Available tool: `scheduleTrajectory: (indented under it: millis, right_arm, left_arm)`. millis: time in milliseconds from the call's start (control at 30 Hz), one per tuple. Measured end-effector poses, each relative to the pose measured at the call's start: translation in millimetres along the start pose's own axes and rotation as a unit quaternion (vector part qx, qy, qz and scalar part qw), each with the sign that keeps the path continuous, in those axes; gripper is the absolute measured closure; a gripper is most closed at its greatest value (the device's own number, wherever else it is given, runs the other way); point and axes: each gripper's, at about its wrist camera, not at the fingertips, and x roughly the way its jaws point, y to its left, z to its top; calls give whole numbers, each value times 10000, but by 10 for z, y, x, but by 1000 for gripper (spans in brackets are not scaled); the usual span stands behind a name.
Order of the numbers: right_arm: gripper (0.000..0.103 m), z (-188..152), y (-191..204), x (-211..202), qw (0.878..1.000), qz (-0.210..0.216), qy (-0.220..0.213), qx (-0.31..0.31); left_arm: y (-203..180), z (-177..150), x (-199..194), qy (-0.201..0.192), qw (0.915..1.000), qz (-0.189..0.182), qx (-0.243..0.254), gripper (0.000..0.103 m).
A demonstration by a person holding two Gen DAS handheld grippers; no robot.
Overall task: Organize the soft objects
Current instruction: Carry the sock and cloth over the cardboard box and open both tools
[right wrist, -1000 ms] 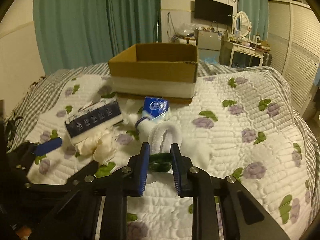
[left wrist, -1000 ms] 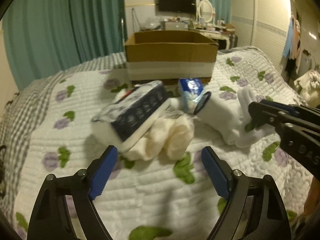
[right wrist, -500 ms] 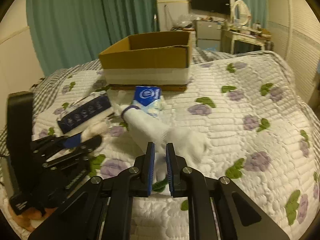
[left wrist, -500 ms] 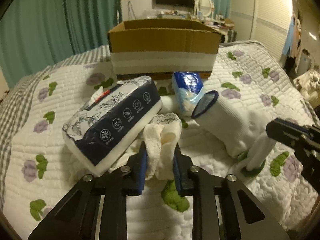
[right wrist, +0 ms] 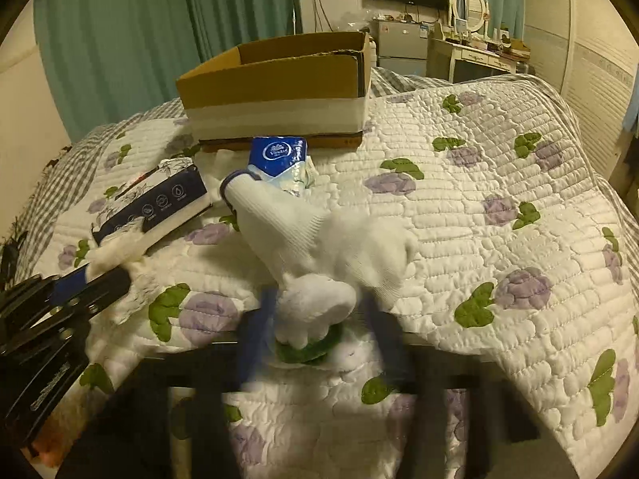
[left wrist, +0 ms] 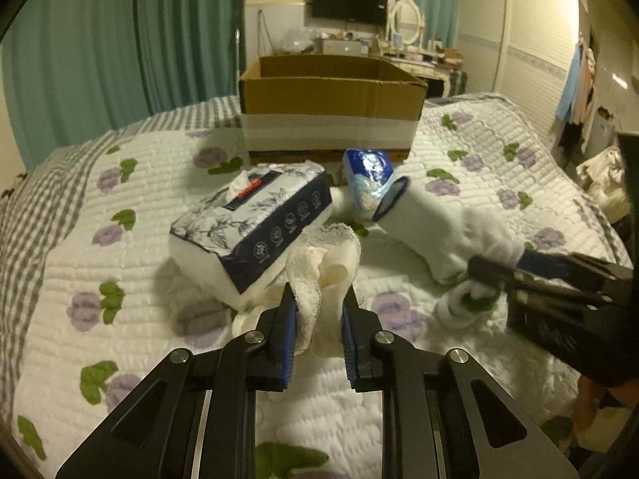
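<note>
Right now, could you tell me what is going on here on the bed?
A person is sorting soft items on the quilted floral bedspread with two tools. The left hand-held gripper is shut on a cream lace-trimmed cloth lying against the navy-and-white tissue pack. The right hand-held gripper, blurred, straddles the fingers of a white knitted glove; its grip is unclear. The open brown cardboard box stands behind, with a small blue tissue packet before it.

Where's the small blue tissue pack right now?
In the left wrist view the small blue tissue pack lies on the quilt, just before the cardboard box, between the tissue box and white glove.
</note>
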Motion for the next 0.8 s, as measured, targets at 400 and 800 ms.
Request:
scheduleTrajectory:
  millis: [400, 800]
  right_arm:
    - [87, 198, 33, -755, 9949, 386, -929, 45]
    - [87, 1303, -10, -1217, 9802, 737, -1784, -441]
  left_arm:
    - [-42, 150, -569, -510, 9985, -161, 86, 84]
    - [-42, 1175, -651, -1263, 9910, 145, 409, 84]
